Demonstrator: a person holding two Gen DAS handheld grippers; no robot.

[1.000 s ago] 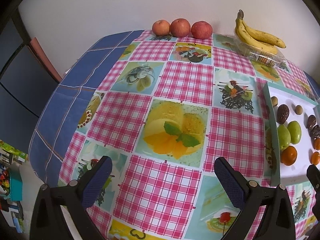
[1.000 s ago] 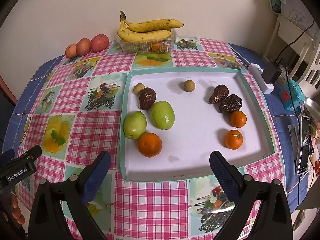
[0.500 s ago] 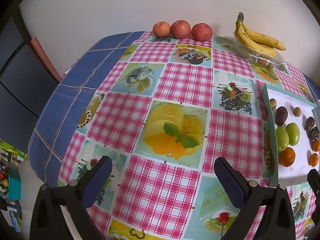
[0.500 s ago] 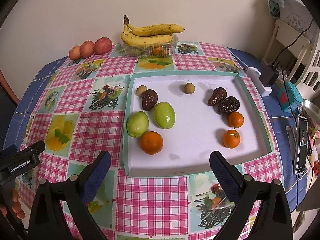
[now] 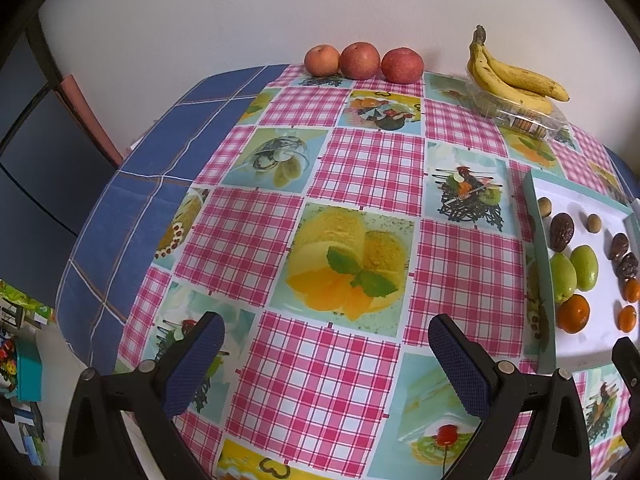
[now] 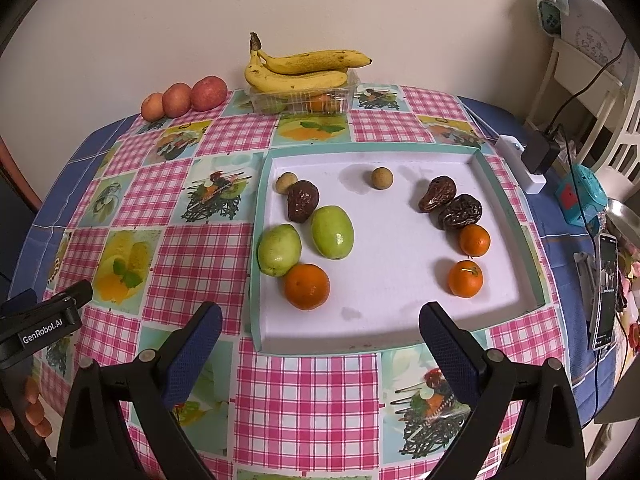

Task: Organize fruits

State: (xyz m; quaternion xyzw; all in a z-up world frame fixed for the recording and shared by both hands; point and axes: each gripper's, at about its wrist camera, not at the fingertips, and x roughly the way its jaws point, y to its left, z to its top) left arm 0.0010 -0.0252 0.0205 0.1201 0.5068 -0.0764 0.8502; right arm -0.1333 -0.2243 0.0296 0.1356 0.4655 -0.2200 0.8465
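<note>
Now both tools, left tool [image 5: 324, 356] and right tool [image 6: 320, 346], spread and empty, farther back from the tray [image 6: 400, 320].

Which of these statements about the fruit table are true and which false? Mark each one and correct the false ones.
1. Both the left gripper and the right gripper are open and empty. True.
2. The shallow white tray with a teal rim holds three oranges. True.
3. The yellow bananas lie inside the tray. False: they rest on a clear plastic box behind the tray.
4. Two green oval fruits lie on the tray's right side. False: they lie on its left side, beside the largest orange.
5. Three red apples sit in a row near the wall. True.
</note>
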